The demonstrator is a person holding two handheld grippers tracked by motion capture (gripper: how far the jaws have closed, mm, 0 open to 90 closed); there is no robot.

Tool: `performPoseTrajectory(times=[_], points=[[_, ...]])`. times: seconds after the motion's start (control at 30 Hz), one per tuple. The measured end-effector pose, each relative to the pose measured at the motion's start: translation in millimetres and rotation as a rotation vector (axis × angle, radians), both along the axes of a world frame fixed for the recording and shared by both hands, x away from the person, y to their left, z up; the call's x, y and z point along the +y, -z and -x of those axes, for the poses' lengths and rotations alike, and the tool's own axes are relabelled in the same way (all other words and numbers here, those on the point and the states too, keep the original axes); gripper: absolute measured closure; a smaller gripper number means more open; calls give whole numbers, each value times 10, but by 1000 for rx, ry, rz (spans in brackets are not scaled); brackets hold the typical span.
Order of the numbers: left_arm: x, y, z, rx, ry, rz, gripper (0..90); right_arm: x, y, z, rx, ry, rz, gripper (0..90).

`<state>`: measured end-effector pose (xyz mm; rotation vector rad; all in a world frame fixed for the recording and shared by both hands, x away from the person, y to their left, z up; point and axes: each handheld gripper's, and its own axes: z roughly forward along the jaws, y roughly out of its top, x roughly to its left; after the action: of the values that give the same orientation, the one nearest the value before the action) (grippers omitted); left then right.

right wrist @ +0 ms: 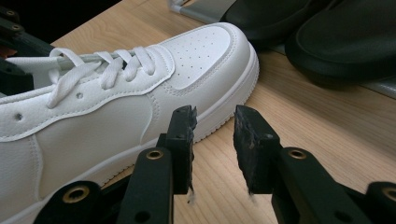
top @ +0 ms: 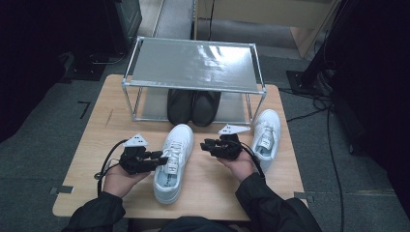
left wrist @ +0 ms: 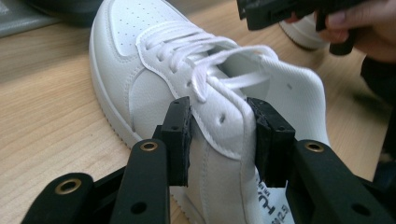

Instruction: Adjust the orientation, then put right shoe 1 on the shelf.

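Two grippers flank one white sneaker [top: 174, 162] on the table [top: 87, 145]: the left gripper [left wrist: 223, 135] pinches its collar wall, while the right gripper [right wrist: 215, 140] stands spread and empty beside its sole, toe pointing away toward the rack [top: 193, 63].

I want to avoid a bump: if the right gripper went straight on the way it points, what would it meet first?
Probably the side of the white sneaker, low by its sole, just beyond the right gripper; its open jaws hold nothing. Depth is hard to judge.
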<state>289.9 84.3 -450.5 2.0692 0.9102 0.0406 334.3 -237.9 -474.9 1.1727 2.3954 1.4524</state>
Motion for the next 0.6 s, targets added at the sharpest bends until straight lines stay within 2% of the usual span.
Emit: performPoseTrajectory(times=[0.1, 0.17, 0.33, 0.5, 0.6], points=[[-8, 20, 0, 0, 2, 0, 597, 2, 6, -4, 3, 2, 1, 679], [3, 14, 4, -6, 4, 1, 621, 12, 10, -1, 5, -4, 2, 679], [54, 12, -12, 24, 6, 31, 682, 23, 24, 1, 7, -8, 7, 678], [97, 22, -18, 37, 1, 60, 708, 15, 26, -7, 5, -7, 8, 672], [99, 8, -10, 41, -8, 60, 765, 21, 29, -4, 7, -7, 11, 670]])
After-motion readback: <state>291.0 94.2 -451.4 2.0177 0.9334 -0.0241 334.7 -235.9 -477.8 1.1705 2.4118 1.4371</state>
